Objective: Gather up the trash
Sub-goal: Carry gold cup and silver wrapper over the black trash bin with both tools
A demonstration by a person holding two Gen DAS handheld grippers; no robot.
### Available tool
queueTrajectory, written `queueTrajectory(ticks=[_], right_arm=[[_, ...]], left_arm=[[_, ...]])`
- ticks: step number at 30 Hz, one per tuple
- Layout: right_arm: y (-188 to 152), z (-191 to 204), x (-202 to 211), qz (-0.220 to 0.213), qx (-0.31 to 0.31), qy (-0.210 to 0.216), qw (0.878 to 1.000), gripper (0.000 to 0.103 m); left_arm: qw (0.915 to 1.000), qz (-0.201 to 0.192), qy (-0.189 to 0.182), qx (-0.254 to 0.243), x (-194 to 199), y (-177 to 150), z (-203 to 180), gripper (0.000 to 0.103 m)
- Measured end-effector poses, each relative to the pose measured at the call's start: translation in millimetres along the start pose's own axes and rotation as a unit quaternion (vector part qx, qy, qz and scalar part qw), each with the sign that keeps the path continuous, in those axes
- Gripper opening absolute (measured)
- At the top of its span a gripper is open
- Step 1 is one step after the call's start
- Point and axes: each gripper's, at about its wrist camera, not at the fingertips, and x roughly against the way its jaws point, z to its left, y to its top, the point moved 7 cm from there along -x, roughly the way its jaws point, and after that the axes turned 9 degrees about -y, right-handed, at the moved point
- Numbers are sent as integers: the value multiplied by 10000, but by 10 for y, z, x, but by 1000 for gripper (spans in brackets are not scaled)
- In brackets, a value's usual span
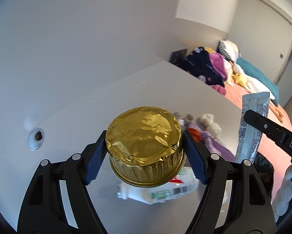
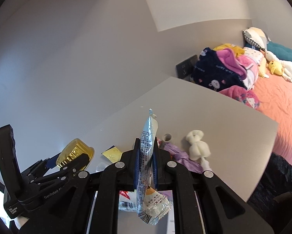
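Observation:
My left gripper [image 1: 145, 153] is shut on a gold foil cup [image 1: 146, 146], held upside down above the grey table [image 1: 165, 81]. The cup also shows in the right wrist view [image 2: 73, 154], with the left gripper [image 2: 68, 162] around it. My right gripper [image 2: 146, 163] is shut on a silver-blue snack wrapper [image 2: 146, 167], which stands upright between the pads. The wrapper also shows at the right of the left wrist view [image 1: 250, 128]. A white plastic bottle [image 1: 161, 193] lies on the table under the cup.
A white plush toy [image 2: 197, 146], a purple cloth [image 2: 180, 156] and a yellow sticky note [image 2: 111, 154] lie on the table. A black trash bag [image 2: 278, 175] hangs past the table's right edge. A bed with an orange sheet [image 2: 278, 101] holds clothes and toys. A cable hole [image 1: 35, 137] is in the table.

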Motion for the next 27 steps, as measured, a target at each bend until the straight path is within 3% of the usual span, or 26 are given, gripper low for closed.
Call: queueTrajectory(ticks=[15,27], right_arm=[[-52,-727,471,-278,-455,-402,9978,12],[-126,-1324,787,-492,-861,-853,9914,12]], left_arm=[[9957,32,-609,-695,-69,83,-927,73],[9859,133,-1166,-1189,-276,99,-1655,73]])
